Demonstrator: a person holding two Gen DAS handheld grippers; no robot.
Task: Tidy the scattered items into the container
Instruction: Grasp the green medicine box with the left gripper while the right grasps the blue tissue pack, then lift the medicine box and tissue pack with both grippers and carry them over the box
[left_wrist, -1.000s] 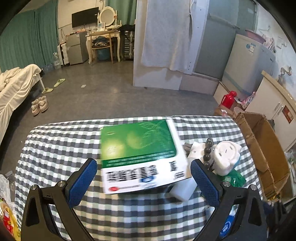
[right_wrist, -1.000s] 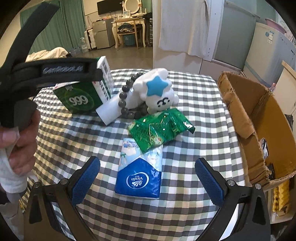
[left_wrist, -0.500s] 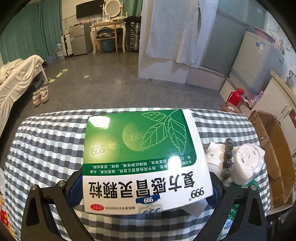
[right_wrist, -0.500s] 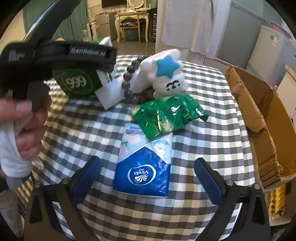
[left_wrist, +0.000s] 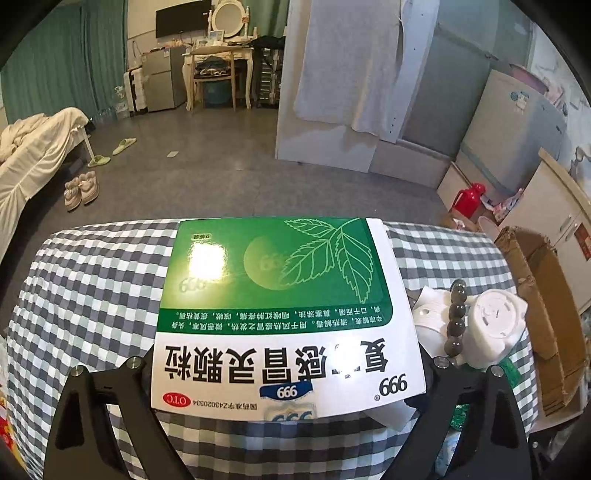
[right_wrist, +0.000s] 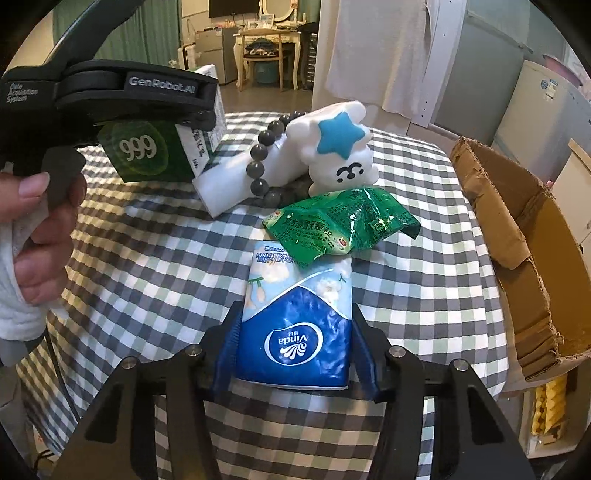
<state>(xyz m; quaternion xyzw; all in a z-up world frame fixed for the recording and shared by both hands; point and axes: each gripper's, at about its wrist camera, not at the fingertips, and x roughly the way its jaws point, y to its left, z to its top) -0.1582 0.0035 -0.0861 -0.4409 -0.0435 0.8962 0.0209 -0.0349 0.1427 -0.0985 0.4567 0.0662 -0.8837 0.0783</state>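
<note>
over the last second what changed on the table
Both grippers closed on items: the left gripper now clamps the green-and-white 999 medicine box, the right gripper the blue Vinda tissue pack. The green sachet, white star toy and cardboard box stayed put.

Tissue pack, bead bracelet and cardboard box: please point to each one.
tissue pack (right_wrist: 295, 332), right wrist view, blue front.
bead bracelet (right_wrist: 258, 170), right wrist view, one grey bead.
cardboard box (right_wrist: 532, 258), right wrist view, inner wall.

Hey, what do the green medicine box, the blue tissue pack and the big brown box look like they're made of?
Green medicine box: glossy coated cardboard, judging by the glare patch and crisp edges. Blue tissue pack: thin plastic film, shiny and wrinkled. Brown box: corrugated cardboard, matte, with fluting exposed along its torn rim.
</note>
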